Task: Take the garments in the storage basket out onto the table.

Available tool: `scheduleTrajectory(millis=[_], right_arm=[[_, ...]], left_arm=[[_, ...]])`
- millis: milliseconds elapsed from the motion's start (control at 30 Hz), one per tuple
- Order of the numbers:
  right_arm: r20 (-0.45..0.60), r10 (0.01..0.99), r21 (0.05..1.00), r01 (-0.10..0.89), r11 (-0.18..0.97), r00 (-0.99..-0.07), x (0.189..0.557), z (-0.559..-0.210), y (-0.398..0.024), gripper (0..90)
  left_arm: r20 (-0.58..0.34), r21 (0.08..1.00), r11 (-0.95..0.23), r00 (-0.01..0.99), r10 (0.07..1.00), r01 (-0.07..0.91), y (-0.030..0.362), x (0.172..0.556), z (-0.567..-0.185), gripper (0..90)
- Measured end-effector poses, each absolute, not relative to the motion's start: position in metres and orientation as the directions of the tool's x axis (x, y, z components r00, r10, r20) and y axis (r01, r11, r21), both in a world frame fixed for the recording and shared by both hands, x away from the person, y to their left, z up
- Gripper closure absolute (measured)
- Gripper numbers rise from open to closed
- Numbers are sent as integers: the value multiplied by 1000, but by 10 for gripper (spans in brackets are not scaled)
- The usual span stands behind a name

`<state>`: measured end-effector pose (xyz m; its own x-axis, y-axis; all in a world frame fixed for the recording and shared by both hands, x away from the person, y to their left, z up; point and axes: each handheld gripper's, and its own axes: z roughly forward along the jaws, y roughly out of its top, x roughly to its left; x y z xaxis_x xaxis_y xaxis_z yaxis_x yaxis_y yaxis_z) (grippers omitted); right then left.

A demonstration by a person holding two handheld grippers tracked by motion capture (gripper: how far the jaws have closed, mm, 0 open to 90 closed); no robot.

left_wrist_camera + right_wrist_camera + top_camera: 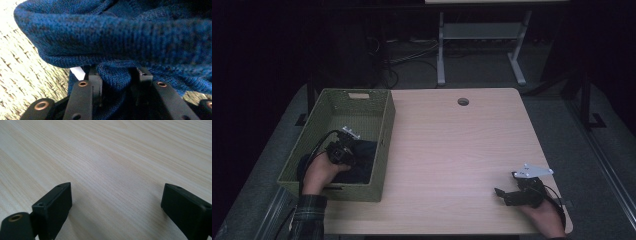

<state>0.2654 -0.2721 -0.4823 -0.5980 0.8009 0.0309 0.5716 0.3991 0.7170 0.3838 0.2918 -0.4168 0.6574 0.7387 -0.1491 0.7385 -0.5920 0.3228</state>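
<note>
A dark blue knitted cloth (364,162) lies in the near end of a green woven basket (384,135) at the table's left. My left gripper (350,160) reaches down into the basket, held by a hand in a plaid sleeve. In the left gripper view a fold of the blue cloth (125,37) fills the gap between the two black jaws of the left gripper (116,72), and they pinch it. A small white tag (78,72) peeks out beside one jaw. My right gripper (506,184) rests on the table (452,140) at the near right, and in its own view the right gripper (116,195) is open over bare wood (112,150).
The basket's woven floor (20,70) shows to the left of the cloth. A round cable hole (463,101) sits near the table's far edge. Beyond the table stand a white desk frame (441,50) and cables on a dark floor.
</note>
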Motion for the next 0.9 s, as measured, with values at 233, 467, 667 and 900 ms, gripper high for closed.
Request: scheduleTrajectory(millis=[233, 467, 667, 900], right_arm=[[31, 801, 717, 572, 399, -598, 265, -482, -272, 96], [31, 801, 717, 572, 399, -598, 265, -482, -272, 96], [30, 801, 717, 571, 399, -598, 265, -482, -272, 96], [31, 801, 717, 571, 399, -598, 265, -482, -272, 96]], left_arm=[[-143, 347, -591, 664, 734, 728, 293, 382, -405, 701], [-123, 378, -590, 670, 732, 713, 295, 379, -389, 713], [-112, 386, -589, 670, 734, 710, 297, 379, -371, 717], [-101, 398, -579, 662, 743, 711, 300, 380, -352, 720]])
